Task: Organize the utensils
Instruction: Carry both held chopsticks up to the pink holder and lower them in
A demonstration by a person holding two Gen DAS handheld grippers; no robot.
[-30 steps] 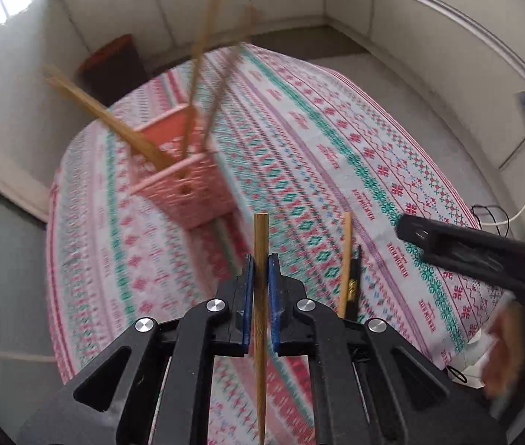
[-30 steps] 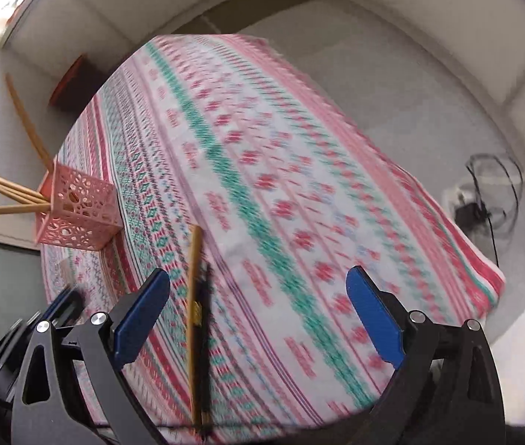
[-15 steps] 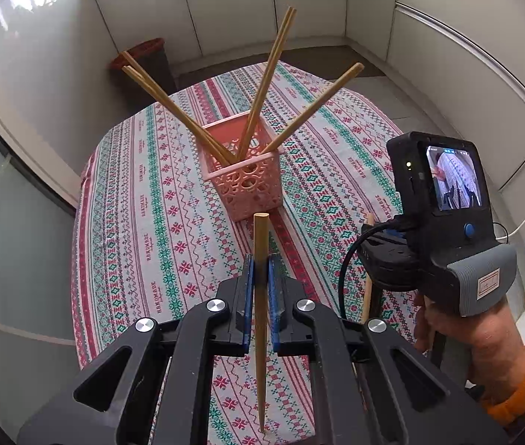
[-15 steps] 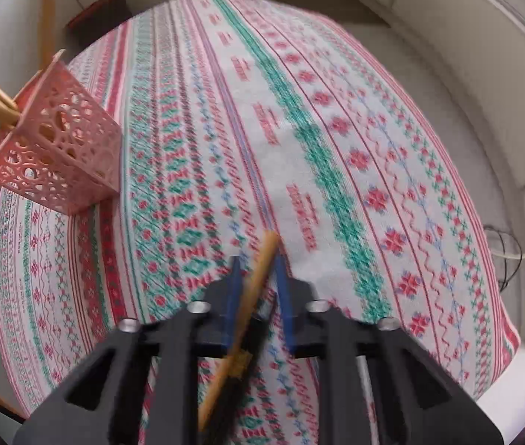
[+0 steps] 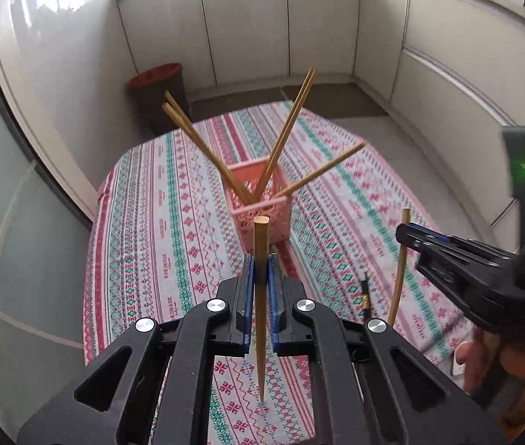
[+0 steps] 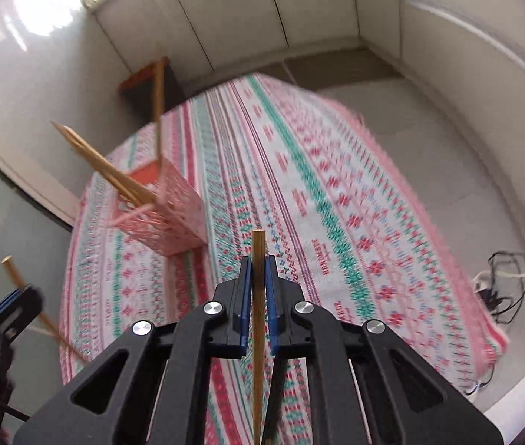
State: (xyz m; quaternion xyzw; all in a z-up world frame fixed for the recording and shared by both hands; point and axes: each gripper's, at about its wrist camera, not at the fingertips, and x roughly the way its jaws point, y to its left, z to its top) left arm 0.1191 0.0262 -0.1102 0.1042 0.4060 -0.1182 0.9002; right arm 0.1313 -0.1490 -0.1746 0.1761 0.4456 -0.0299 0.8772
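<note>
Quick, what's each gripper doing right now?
Left gripper: closed on a chopstick.
Right gripper: closed on another chopstick.

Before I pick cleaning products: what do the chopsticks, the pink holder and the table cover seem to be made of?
Chopstick in the left claw: looks like bamboo or wood, matte tan, pale cut end.
Pink holder: seemingly moulded plastic, lattice-perforated walls.
Tablecloth: likely woven or printed fabric, matte, patterned stripes; the edges drape over the table.

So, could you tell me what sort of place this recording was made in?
Probably a home kitchen or dining corner: a table under a patterned tablecloth, plain white cabinet doors along the walls, and a pink basket holding chopsticks.
</note>
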